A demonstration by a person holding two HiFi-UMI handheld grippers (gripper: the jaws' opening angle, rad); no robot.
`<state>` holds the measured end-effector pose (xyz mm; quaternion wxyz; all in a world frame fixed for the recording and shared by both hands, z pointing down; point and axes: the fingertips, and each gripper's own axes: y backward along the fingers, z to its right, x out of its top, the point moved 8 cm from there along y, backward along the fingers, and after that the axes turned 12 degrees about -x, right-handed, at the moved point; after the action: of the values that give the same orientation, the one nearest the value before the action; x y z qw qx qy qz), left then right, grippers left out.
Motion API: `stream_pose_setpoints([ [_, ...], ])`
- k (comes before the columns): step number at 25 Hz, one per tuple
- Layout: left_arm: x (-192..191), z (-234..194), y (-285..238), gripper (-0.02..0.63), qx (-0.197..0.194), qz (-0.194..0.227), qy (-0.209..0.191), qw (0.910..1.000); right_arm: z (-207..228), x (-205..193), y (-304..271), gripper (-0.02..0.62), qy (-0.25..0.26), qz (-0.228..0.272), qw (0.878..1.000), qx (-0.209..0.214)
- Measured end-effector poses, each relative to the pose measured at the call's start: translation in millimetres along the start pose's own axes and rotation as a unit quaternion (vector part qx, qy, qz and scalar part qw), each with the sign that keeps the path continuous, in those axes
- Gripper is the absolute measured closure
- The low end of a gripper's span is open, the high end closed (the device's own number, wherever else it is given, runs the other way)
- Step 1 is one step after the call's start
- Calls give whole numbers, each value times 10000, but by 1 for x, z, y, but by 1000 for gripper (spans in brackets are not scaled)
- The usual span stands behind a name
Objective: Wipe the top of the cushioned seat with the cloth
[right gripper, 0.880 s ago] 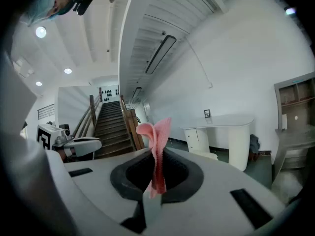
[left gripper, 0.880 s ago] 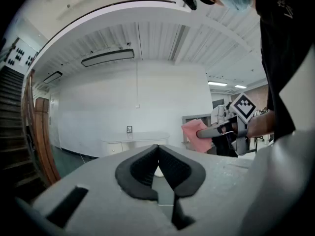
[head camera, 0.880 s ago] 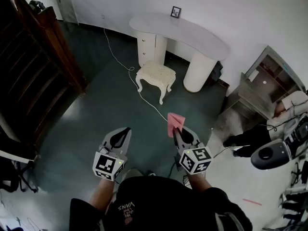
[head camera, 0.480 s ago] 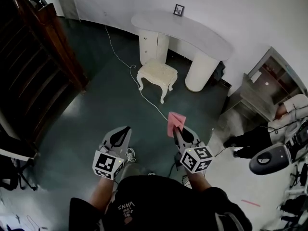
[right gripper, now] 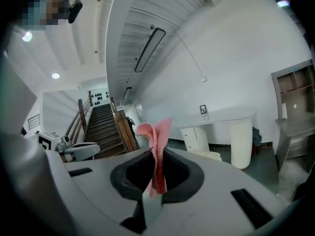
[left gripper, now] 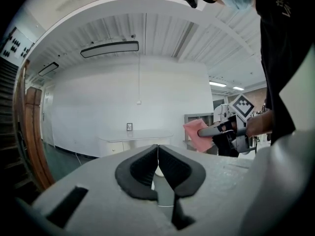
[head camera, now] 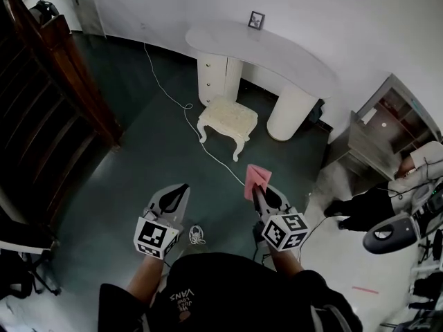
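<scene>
Right gripper is clamping the pink cloth, left gripper is hanging closed and empty; cushioned seat is standing well ahead, wanting cloth laid flat on top.

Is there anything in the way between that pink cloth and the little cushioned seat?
Nothing tall does. The pink cloth, clamped in the right gripper, has open floor ahead up to the cushioned seat. Only a white cable lies on that floor, running past the seat toward the person's feet.
</scene>
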<state>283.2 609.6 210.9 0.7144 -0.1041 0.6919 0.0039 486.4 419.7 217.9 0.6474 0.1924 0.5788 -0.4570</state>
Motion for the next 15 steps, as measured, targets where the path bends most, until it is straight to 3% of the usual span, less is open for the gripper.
stream_pose_setpoints([
  [7, 4, -97, -14, 588, -295, 73, -5, 9995, -33, 22, -71, 569, -68, 85, 9994, -341],
  [15, -7, -157, -31, 588, -559, 2, 236, 9982, -49, 27, -122, 569, -153, 54, 9979, -623],
])
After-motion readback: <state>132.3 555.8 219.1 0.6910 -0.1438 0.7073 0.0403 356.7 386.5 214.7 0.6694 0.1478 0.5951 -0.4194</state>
